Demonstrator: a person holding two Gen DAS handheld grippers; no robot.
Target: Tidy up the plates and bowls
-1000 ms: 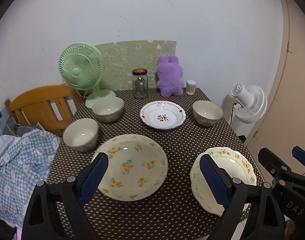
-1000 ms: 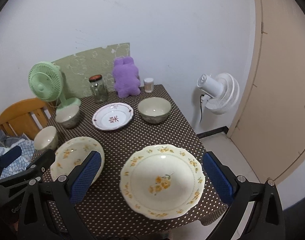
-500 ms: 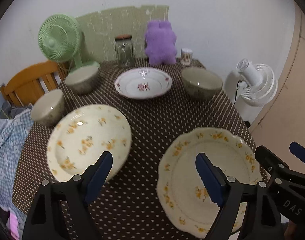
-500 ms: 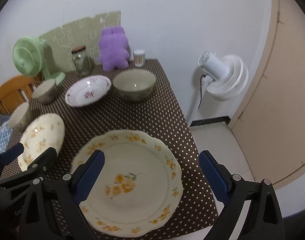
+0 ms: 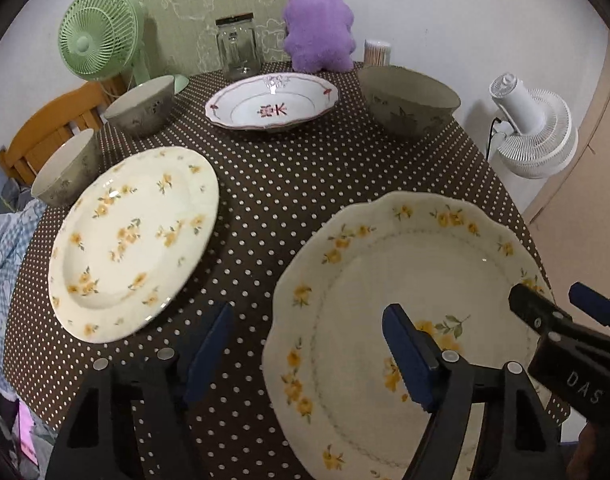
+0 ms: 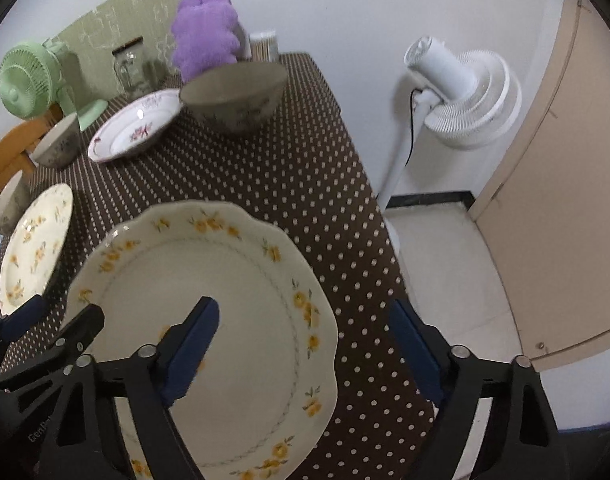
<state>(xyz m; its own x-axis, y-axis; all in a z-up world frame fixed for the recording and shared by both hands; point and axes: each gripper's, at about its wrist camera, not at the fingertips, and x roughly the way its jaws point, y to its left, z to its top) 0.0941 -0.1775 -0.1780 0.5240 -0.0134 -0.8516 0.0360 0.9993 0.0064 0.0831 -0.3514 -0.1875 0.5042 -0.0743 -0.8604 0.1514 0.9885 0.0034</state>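
**Closing in on the scalloped plate from both sides**

Straddling the scalloped yellow-flower plate at the near right of the polka-dot tabletop: left gripper over its left rim, right gripper over its right rim, both spread yet closing, pads not pressing anything. Likely bracketing opposite edges for a two-handed lift toward the round floral plate, just left of it. Cut off by the frame: the scalloped plate's near edge. Partly hidden behind the far big bowl: the purple plush.

Two plates lay side by side on the near tabletop; behind them stood three bowls and a third plate.
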